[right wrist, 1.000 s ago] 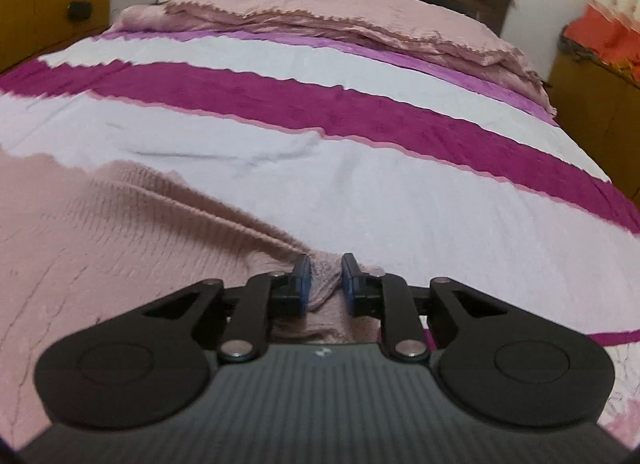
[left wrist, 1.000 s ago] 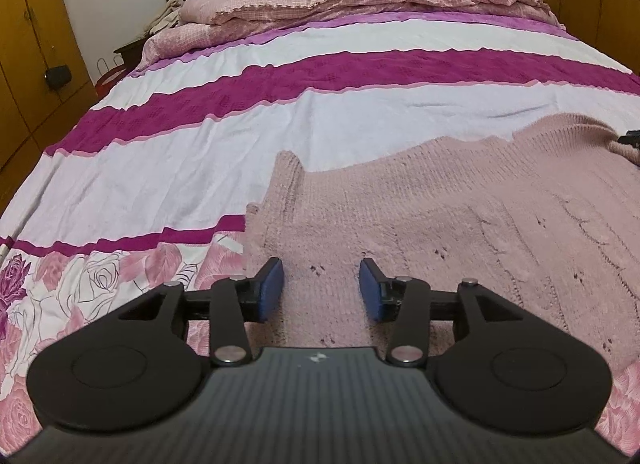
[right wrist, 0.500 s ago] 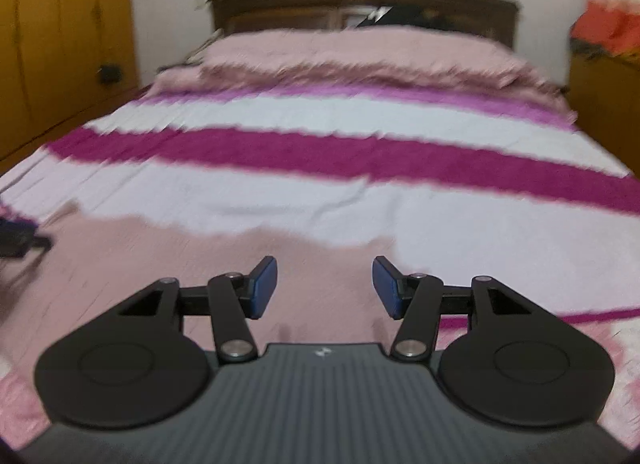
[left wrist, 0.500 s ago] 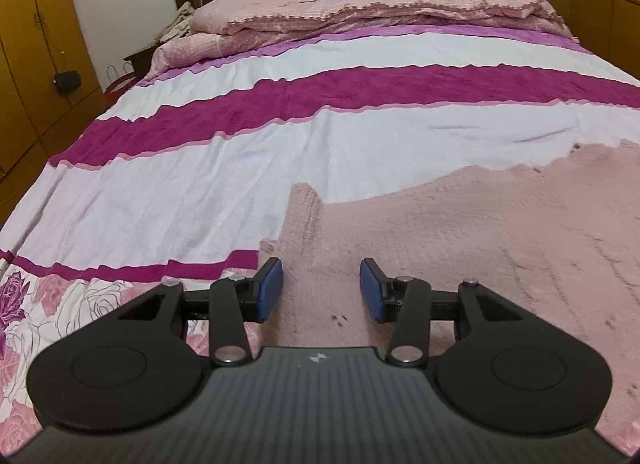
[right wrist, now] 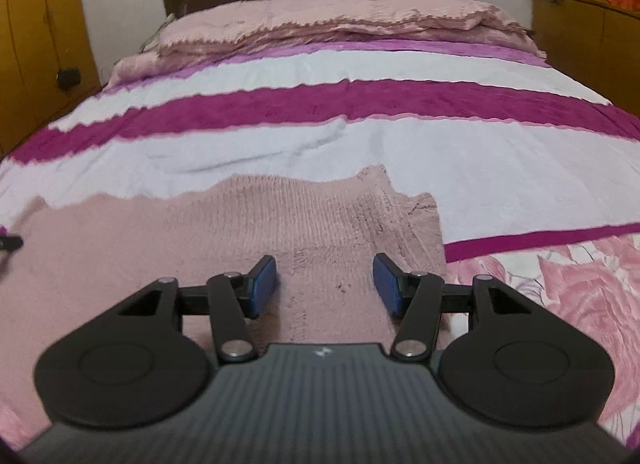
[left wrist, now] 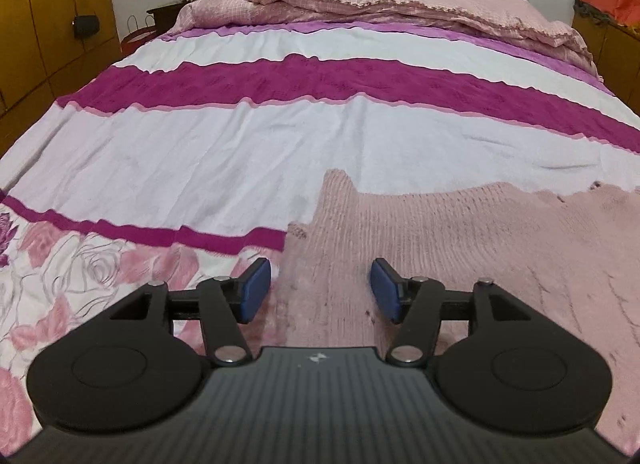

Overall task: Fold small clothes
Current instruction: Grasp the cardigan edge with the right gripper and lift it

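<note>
Since a second ago the right gripper (right wrist: 325,284) has let go of the pink knit sweater (left wrist: 460,248) edge it was pinching, and both cameras have swung to face more squarely up the bed. Its jaws now stand about half open with nothing clamped, just knit lying flat under the gap. The left gripper (left wrist: 320,290) is opening wider right now, also empty, with the sweater's left edge below it. The sweater sits spread on the striped bedspread (left wrist: 240,152); in the right wrist view its ribbed corner reaches up toward 1 o'clock.

What could go wrong, as I see it: the knit is loose and stretchy, so a shallow pinch might grab only the top layer or snag the bedspread too. If the two grippers lift unevenly, the fold will probably come out skewed.
</note>
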